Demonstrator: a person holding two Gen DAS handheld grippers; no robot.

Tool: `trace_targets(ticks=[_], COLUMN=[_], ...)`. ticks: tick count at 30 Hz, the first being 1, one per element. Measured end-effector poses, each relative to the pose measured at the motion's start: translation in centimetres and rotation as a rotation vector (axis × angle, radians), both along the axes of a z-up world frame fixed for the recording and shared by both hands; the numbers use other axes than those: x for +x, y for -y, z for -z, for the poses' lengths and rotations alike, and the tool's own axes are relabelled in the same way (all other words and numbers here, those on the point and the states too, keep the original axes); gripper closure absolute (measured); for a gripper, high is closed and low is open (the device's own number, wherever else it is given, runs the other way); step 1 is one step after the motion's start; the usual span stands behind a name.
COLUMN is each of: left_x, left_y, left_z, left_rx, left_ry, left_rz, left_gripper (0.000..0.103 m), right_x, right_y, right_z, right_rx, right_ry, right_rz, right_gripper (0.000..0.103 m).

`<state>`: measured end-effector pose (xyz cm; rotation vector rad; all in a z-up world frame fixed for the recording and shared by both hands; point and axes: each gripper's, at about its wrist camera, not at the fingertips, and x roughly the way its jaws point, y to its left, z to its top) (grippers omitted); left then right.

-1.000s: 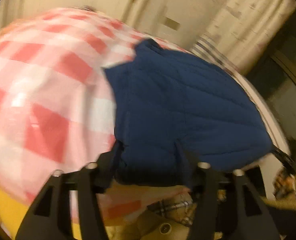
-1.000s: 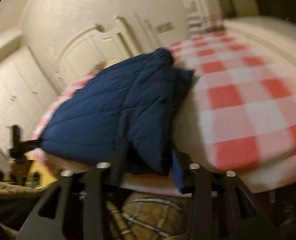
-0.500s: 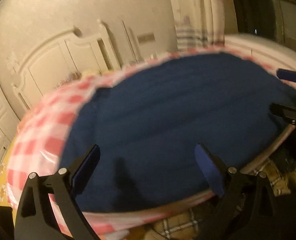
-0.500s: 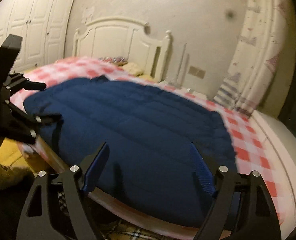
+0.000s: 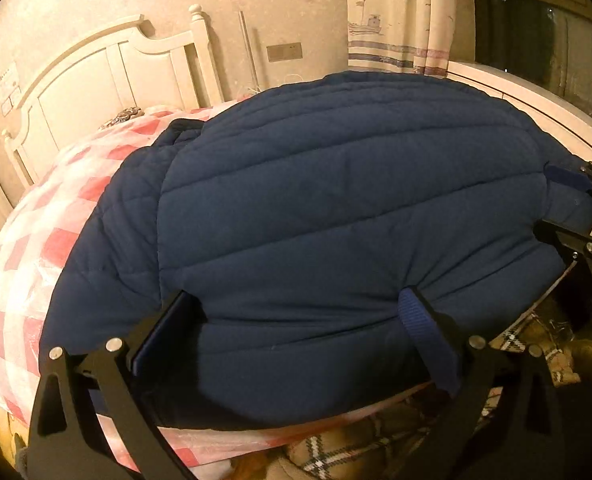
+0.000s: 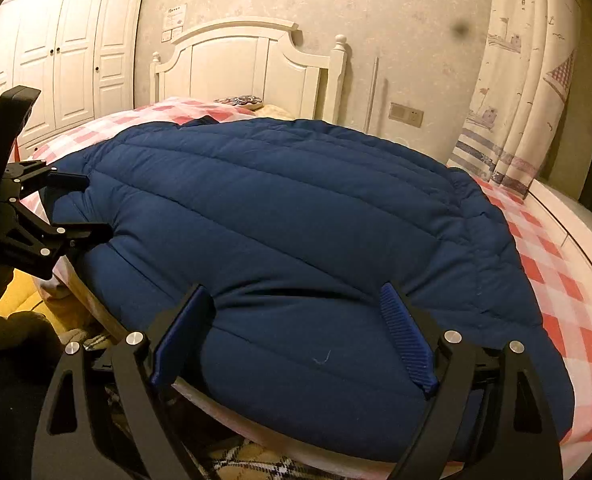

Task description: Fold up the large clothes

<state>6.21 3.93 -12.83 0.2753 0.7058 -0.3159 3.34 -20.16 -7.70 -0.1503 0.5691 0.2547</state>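
Left wrist view: we count one quilted navy jacket (image 5: 336, 220) on checkered bedspread (image 5: 24, 272); left gripper (image 5: 296, 316) and right gripper (image 6: 296, 312) both spread wide; headboard (image 6: 248, 68) at 12 o'clock.

A home bedroom. A bed (image 6: 552, 264) with a red-and-white checked cover fills the middle, its white carved headboard (image 6: 248, 64) at 12 o'clock against a mottled beige wall (image 6: 396, 20). A white panelled wardrobe (image 6: 56, 52) stands at 10 o'clock, and a curtain (image 6: 516, 92) printed with sailing boats hangs at 2 o'clock.
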Motion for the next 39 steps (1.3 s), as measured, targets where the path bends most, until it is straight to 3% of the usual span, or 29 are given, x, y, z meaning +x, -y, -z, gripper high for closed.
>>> trace_targets(ticks=[4, 8, 9, 12, 14, 16, 19, 21, 24, 29, 32, 36, 39], left_x=[-0.1, 0.7, 0.9, 2.8, 4.8, 7.4, 10.6, 11.3, 11.2, 11.9, 12.7, 16.1, 19.4], left_y=[0.0, -0.7, -1.0, -1.8, -1.6, -1.2, -1.1, -1.2, -2.1, -1.1, -0.3, 2.1, 4.0], left_z=[-0.4, -3.2, -4.1, -7.8, -8.8, -8.5, -5.8, -4.2, -2.9, -3.8, -6.4, -9.6, -9.0], left_rx=[0.007, -0.049, -0.063, -0.072, -0.046, 0.018, 0.111, 0.130, 0.094, 0.169, 0.141, 0.110, 0.150], left_ry=[-0.030, -0.112, -0.094, 0.017, 0.033, -0.018, -0.152, -0.196, -0.198, -0.233, -0.198, -0.124, -0.154], left_rz=[0.002, 0.044, 0.047, 0.000, -0.049, -0.116, -0.172, -0.161, -0.134, -0.134, -0.116, -0.132, -0.172], left_gripper=[0.002, 0.002, 0.002, 0.002, 0.002, 0.002, 0.002, 0.002, 0.002, 0.002, 0.002, 0.002, 0.002], right_x=[0.2, 1.7, 2.2, 3.6, 5.7, 7.9, 11.4, 13.0, 14.0, 14.7, 15.4, 17.9, 21.1], right_y=[0.1, 0.0, 0.1, 0.6, 0.5, 0.2, -0.5, -0.7, 0.8, -0.1, 0.1, 0.3, -0.6], right_z=[0.0, -2.2, -3.3, -6.8, -8.2, -8.5, -6.9, -4.2, -2.6, -3.3, -5.8, -9.3, -9.3], right_rx=[0.001, -0.033, -0.022, -0.007, -0.007, -0.019, -0.080, -0.136, -0.039, -0.118, -0.134, -0.071, -0.086], right_ry=[-0.024, -0.174, -0.195, -0.113, -0.092, -0.108, -0.206, -0.312, -0.354, -0.408, -0.355, -0.245, -0.256], right_rz=[0.002, -0.014, -0.021, -0.019, -0.014, -0.006, 0.006, 0.007, -0.005, -0.017, -0.016, 0.022, 0.030], right_gripper=[0.021, 0.019, 0.019, 0.019, 0.019, 0.019, 0.018, 0.008, 0.005, 0.005, 0.006, 0.006, 0.008])
